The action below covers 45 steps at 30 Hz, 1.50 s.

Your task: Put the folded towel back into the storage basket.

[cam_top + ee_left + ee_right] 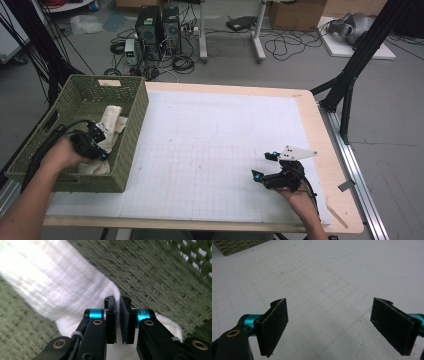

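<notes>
A basket (127,150) sits at the left edge of the table (310,107), left of centre in the high view. A cloth (112,122) lies inside it, with the left gripper (97,137) on it. The right gripper (264,167) is at lower right, over a gridded mat (210,150).

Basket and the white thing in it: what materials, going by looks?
Basket: olive-green woven weave, matte; plastic or dyed fibre, can't tell which. White cloth: soft ribbed fabric, probably cotton towelling, matte; it folds and bunches beside the left gripper.
</notes>
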Available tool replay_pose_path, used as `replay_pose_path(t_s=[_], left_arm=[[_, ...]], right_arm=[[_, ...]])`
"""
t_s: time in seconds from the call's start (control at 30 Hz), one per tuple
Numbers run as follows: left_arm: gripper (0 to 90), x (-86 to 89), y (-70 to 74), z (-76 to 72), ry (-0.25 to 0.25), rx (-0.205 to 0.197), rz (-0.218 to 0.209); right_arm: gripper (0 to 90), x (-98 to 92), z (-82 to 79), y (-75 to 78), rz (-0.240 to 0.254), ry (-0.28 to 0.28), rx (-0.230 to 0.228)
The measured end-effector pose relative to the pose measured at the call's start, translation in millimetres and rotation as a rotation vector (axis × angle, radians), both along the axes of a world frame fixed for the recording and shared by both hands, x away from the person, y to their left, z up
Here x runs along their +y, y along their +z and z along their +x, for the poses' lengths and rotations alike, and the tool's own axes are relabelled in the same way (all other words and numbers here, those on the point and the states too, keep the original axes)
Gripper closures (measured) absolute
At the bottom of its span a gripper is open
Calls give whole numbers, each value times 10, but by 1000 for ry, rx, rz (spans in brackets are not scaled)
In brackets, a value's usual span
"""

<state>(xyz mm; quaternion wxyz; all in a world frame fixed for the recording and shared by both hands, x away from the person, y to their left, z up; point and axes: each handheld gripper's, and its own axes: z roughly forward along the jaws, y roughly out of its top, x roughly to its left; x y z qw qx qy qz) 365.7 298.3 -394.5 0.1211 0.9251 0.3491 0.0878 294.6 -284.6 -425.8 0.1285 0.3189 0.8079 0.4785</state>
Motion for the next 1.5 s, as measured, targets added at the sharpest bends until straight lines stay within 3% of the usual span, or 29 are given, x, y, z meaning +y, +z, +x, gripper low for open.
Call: replay_pose_path(t_s=[0.07, 0.13, 0.3, 0.47, 0.77, 0.87, 1.03, 1.1, 1.17, 1.27, 1.4, 1.5], left_arm=[[808, 20, 21, 9, 0, 6, -17], [686, 29, 31, 21, 35, 15, -31], [620, 72, 83, 47, 78, -9, -62], [610, 114, 165, 81, 135, -70, -96], [584, 114, 227, 183, 228, -199, -107], [551, 122, 225, 239, 272, -246, -92], [514, 140, 253, 329, 379, -334, -159], [512, 135, 225, 359, 406, -336, -180], [522, 124, 171, 380, 424, -328, -143], [619, 112, 93, 393, 409, -288, -124], [858, 74, 51, 385, 353, -261, -119], [882, 78, 51, 381, 341, -246, -130]], right_arm=[[139, -1, 0, 2, -1, 1, -4], [139, -8, -3, 5, 6, -4, 1], [139, -17, -3, 9, 6, -3, -7], [139, -21, -1, 9, 9, -6, -3], [140, -13, 2, 4, 3, -2, -4], [139, -18, 3, 5, 3, -3, -2], [140, -17, 7, 0, 1, -2, 2], [139, -16, 8, -1, 1, -3, 4], [140, -18, 7, -2, 2, -5, 5], [140, -23, 8, -1, 3, -6, 2], [140, -22, 6, -6, 3, -4, 3], [141, -21, 5, -5, 3, -4, 1]])
